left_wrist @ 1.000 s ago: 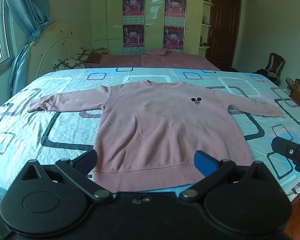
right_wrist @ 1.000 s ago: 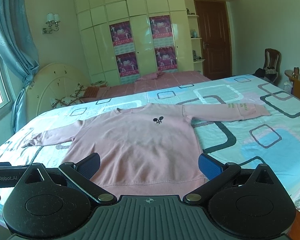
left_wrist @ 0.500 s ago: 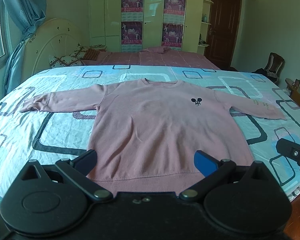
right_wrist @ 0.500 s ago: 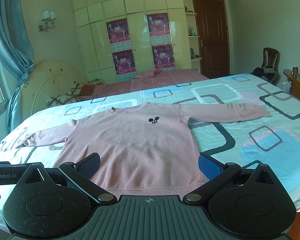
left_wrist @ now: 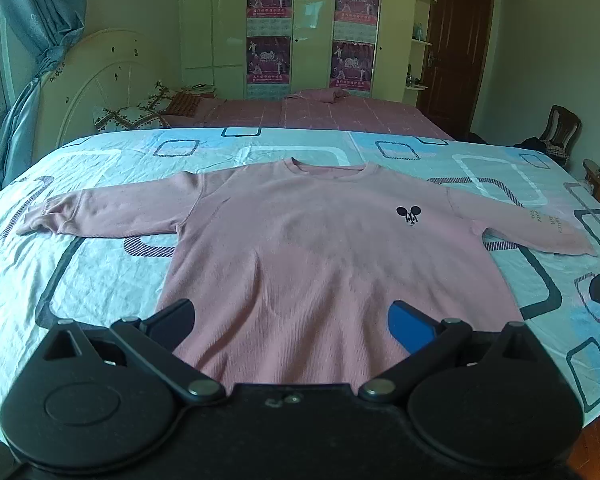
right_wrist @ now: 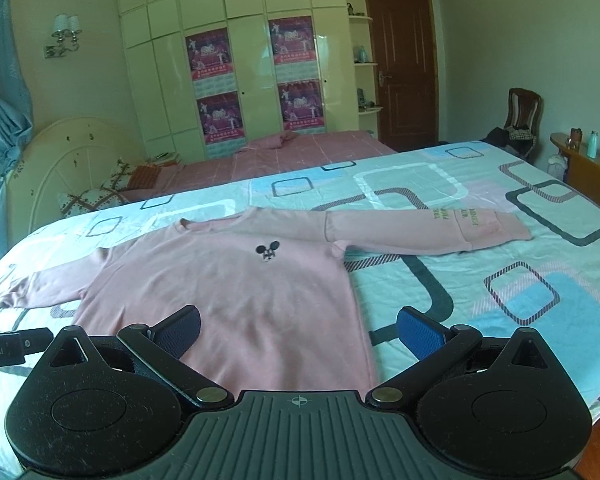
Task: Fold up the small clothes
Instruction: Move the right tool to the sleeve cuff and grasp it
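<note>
A pink sweatshirt with a small black mouse logo lies flat, face up, on the bed, both sleeves spread out sideways. It also shows in the right wrist view. My left gripper is open and empty, low over the hem area at the sweatshirt's lower middle. My right gripper is open and empty over the lower right part of the body, near its right side edge. The right sleeve stretches out to the right. The hem is hidden behind both grippers.
The bed has a light blue sheet with rounded-square prints. A second bed with a pink cover stands behind, then wardrobes with posters. A chair and a wooden side table stand at the right. The bed's edge is at the lower right.
Both grippers have moved forward and lower toward the sweatshirt, so it looks larger. The jaws stay open. The sweatshirt has not moved.
</note>
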Available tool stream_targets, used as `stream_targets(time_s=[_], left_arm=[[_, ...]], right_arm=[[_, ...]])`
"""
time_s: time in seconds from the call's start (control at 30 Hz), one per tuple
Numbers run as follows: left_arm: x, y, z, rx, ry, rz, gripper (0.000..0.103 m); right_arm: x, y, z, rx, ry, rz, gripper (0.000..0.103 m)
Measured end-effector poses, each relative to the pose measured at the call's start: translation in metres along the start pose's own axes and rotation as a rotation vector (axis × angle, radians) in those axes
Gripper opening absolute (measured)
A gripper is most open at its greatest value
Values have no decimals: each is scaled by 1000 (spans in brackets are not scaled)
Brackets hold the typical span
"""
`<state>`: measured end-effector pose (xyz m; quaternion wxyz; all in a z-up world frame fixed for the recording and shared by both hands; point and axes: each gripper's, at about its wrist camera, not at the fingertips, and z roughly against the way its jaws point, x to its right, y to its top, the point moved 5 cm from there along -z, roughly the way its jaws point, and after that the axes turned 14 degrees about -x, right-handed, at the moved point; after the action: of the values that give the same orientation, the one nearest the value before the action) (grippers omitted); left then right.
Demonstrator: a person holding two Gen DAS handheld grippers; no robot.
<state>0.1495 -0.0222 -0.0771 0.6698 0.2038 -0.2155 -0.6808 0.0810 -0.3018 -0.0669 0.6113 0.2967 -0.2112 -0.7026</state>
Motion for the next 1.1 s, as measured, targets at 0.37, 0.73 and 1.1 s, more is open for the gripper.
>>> stream_targets(time_s=[0.37,0.73,1.1], left_arm=[[22,42,-55,-26,-4,40,102],[59,82,-108,-27,16,21,102],[95,108,-151,-57,23,-19,100]], right_arm=[[57,51,-54,-4,8,-47,103],[136,97,-113,-15,-13,-125,102],[223,118,-176,-82,-59,-268,73]])
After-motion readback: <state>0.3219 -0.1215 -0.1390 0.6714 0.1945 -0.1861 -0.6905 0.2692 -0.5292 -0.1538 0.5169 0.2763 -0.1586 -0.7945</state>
